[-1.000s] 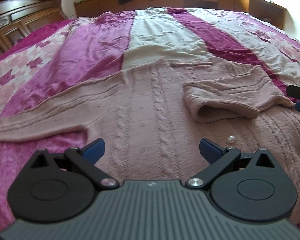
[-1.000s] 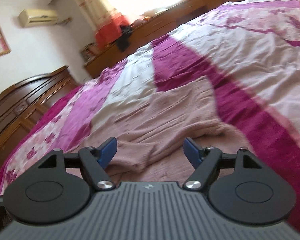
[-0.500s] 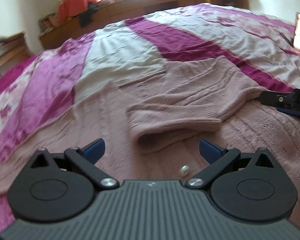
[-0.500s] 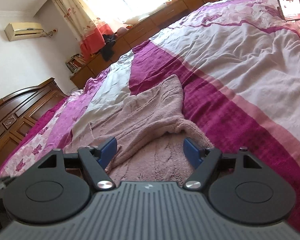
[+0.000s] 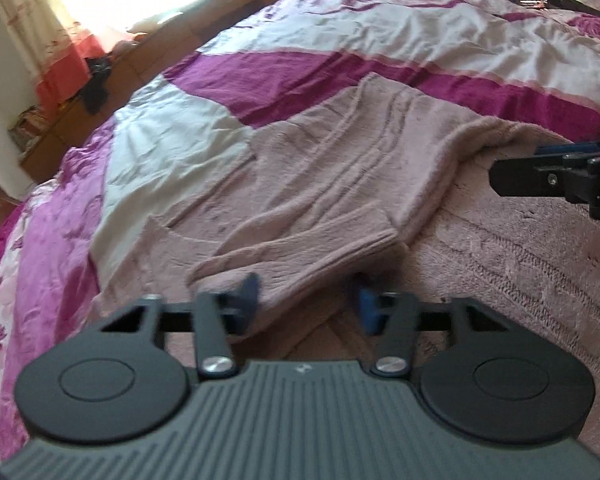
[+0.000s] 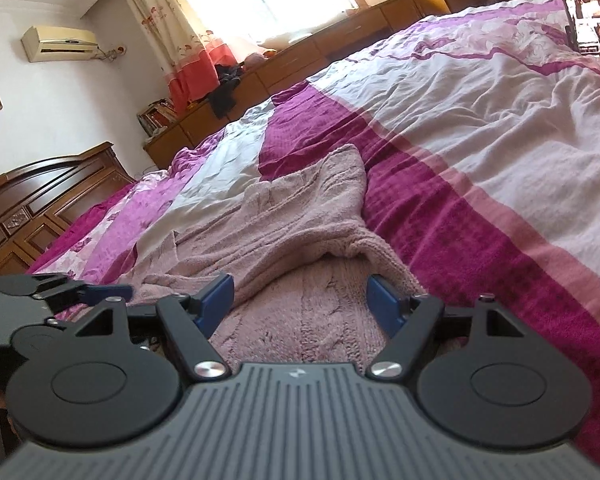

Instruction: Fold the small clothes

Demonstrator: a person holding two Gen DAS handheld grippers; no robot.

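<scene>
Dusty-pink cable-knit sweater lies flat on magenta/white patterned bedspread, one sleeve folded across body. L gripper fingers spread, straddling sleeve cuff; R gripper fingers spread, holding nothing, over hem. Risk: L pinch catches body layer w/ cuff, since knit is thick, so fold drags.

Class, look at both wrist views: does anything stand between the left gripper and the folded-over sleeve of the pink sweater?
Nothing visible does. The left gripper has its jaws apart right at the cuff of the folded sleeve of the pink sweater, with only knit between the fingers. The right gripper is open, off to the side.
</scene>
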